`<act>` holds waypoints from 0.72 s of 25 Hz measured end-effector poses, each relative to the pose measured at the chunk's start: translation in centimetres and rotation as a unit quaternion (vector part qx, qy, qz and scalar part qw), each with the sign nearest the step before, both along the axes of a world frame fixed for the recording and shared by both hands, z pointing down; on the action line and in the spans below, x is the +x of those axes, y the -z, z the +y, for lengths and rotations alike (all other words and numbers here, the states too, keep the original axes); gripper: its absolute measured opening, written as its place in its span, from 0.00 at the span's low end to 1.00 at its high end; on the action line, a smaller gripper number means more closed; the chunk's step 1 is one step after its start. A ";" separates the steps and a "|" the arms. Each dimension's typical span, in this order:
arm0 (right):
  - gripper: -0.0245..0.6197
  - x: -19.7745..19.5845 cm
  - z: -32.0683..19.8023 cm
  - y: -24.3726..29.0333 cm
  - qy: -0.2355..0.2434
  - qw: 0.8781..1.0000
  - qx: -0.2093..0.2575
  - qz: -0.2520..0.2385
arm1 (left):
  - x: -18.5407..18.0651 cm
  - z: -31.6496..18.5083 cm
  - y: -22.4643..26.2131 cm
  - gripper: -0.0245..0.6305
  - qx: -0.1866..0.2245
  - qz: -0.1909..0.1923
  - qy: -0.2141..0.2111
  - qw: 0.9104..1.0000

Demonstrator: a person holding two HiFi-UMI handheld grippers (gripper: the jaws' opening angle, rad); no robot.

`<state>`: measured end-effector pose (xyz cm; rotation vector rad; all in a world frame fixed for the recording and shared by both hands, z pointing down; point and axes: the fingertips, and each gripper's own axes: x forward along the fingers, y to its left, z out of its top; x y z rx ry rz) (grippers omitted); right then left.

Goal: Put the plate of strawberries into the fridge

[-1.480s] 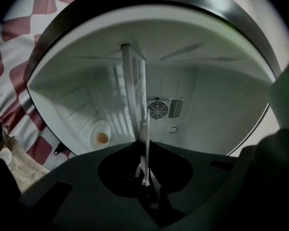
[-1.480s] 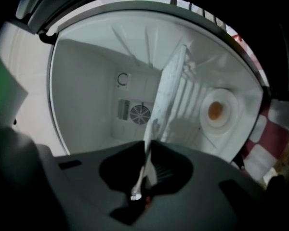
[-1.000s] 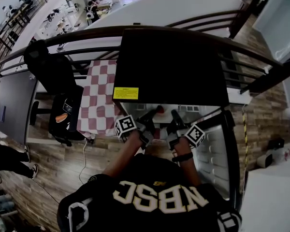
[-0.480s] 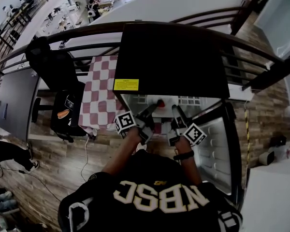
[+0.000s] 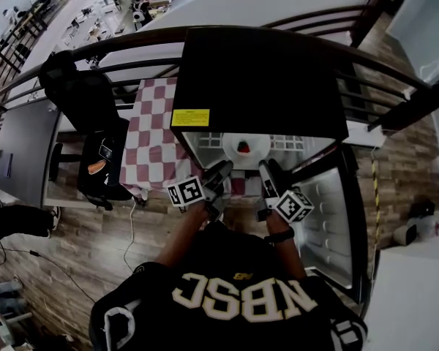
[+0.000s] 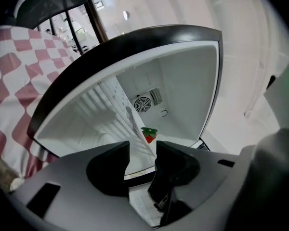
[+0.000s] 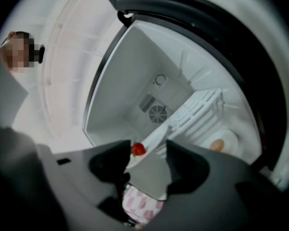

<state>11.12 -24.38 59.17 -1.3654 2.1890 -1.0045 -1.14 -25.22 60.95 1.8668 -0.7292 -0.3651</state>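
A white plate point(image 5: 245, 149) with a red strawberry point(image 5: 244, 147) rests on the white wire shelf point(image 5: 287, 143) inside the small black fridge point(image 5: 263, 86). My left gripper point(image 5: 224, 171) and right gripper point(image 5: 266, 170) hover at the fridge's front edge, just short of the plate's rim. The jaws of both have just been opening and now stand open with nothing between them. The left gripper view has its gripper point(image 6: 142, 155) facing the strawberry point(image 6: 149, 134). From the right gripper point(image 7: 147, 162) I see the strawberry point(image 7: 138, 149) and the plate point(image 7: 156, 137) just past the jaws.
The fridge door point(image 5: 329, 218) hangs open at the right. A red-and-white checkered table point(image 5: 150, 134) and a black chair point(image 5: 84, 101) stand left of the fridge, with a dark railing point(image 5: 95, 53) behind. Lower in the fridge sits a white dish point(image 7: 229, 137) with an orange-brown round thing point(image 7: 216, 145).
Both grippers let go of the plate, opened and drew back towards the person, each rolling a little. The plate now sits alone on the fridge shelf.
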 end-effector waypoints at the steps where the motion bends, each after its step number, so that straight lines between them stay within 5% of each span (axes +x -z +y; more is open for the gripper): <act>1: 0.39 0.0 0.2 0.0 0.001 1.000 0.004 0.022 | -0.1 0.2 -0.1 0.30 0.018 -0.027 -0.004 0.999; 3: 0.39 -0.1 0.5 0.0 0.007 0.997 0.011 0.072 | -0.2 0.6 -0.4 0.30 0.073 -0.112 -0.015 0.991; 6: 0.39 -0.1 1.0 0.0 0.011 0.986 0.022 0.168 | 0.2 1.2 0.1 0.30 0.168 -0.250 -0.033 0.953; 8: 0.38 0.0 1.3 0.3 0.010 0.968 0.036 0.247 | 0.5 1.3 0.5 0.30 0.209 -0.300 -0.035 0.930; 13: 0.38 -1.0 1.3 0.3 0.025 0.936 0.055 0.347 | 0.8 1.2 0.6 0.30 0.253 -0.358 -0.019 0.899; 18: 0.34 -1.8 1.4 -0.6 0.045 0.927 0.042 0.369 | 1.6 1.5 0.4 0.29 0.260 -0.367 -0.019 0.893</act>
